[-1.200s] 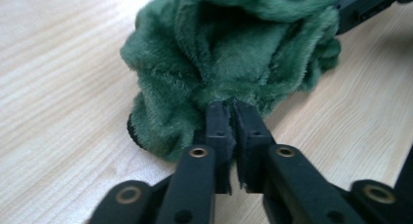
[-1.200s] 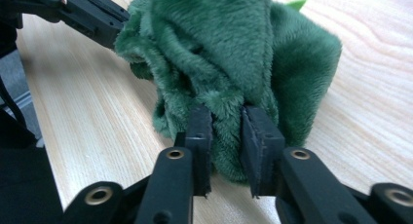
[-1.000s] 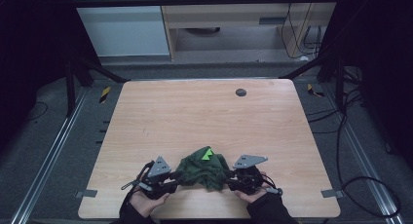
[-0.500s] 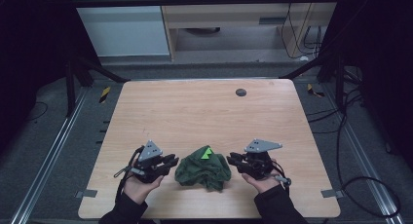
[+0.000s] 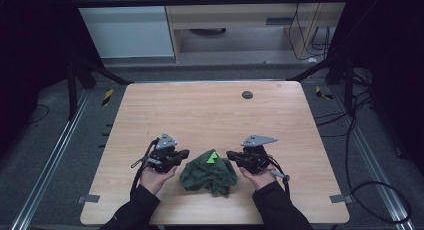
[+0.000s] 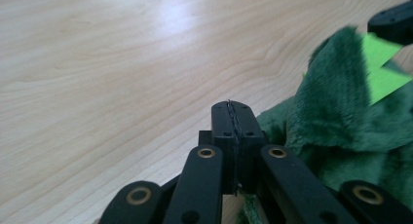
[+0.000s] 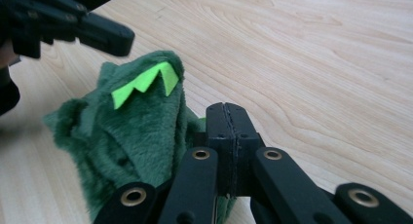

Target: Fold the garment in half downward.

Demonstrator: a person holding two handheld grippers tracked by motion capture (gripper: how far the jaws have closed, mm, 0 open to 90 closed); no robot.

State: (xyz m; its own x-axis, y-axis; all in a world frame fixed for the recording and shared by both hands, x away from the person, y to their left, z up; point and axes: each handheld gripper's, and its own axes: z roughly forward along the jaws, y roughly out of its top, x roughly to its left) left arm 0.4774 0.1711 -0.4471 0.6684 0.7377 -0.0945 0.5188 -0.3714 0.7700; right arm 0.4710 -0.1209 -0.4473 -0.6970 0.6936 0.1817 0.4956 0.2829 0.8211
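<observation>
A dark green plush toy (image 5: 207, 172) with lime-green felt spikes lies crumpled near the front edge of the wooden table (image 5: 200, 115). My left gripper (image 5: 186, 152) sits just left of it and my right gripper (image 5: 230, 154) just right of it, both pointing inward. Both have just closed with nothing between their jaws. In the left gripper view the shut jaws (image 6: 237, 107) lie beside the plush (image 6: 341, 112), with the right gripper's tip (image 6: 392, 22) beyond. In the right gripper view the shut jaws (image 7: 227, 109) stand next to the plush (image 7: 136, 121), with the left gripper (image 7: 112, 39) behind it.
A small dark round disc (image 5: 247, 94) lies near the far edge of the table. Bare wood stretches between it and the plush. Metal rails and cables run along the floor on both sides.
Both grippers have drawn outward and slightly away from the plush, which they flanked closely a second ago. The plush now lies free between them, and both pairs of jaws have closed.
</observation>
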